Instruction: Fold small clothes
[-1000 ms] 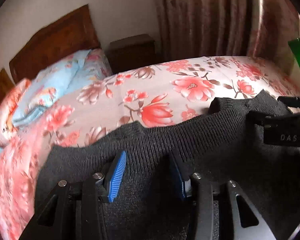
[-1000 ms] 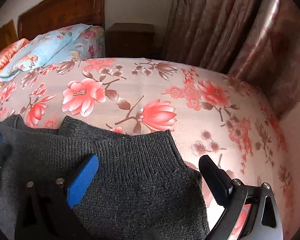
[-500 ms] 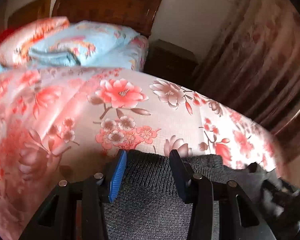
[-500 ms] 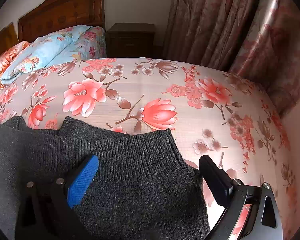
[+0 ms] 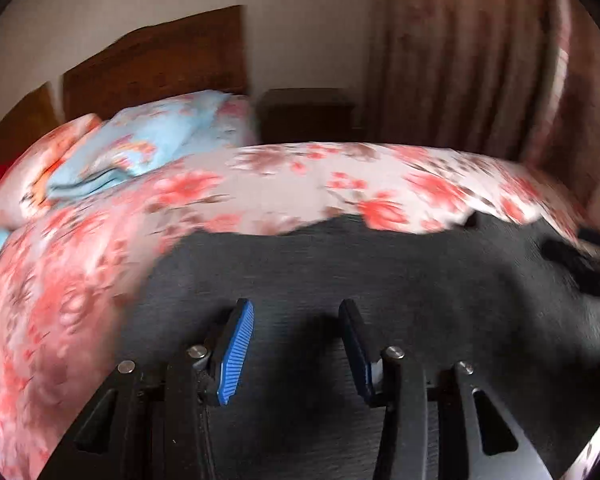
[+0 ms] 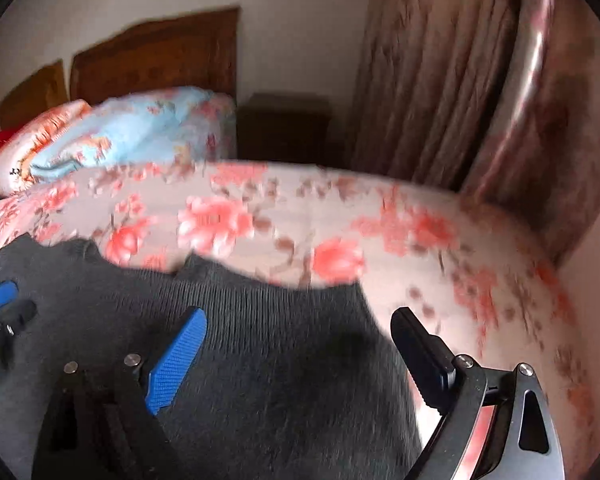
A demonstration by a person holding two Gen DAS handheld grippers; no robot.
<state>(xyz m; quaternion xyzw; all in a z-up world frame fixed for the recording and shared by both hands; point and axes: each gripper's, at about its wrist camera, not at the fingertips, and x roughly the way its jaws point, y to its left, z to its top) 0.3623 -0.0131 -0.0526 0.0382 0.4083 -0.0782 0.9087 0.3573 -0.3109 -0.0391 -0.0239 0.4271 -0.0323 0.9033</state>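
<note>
dark grey knitted sweater lies spread on the floral bedspread, no fold visible in frame. left claw and right claw both gape, holding nothing, over the knit. judgement: early stage; folding apparently all remains.

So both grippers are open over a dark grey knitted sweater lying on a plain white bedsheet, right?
Not quite: the bedsheet is not plain white; the right wrist view shows it printed with pink and red flowers. The rest holds: left gripper and right gripper are open over the dark grey knitted sweater.
</note>
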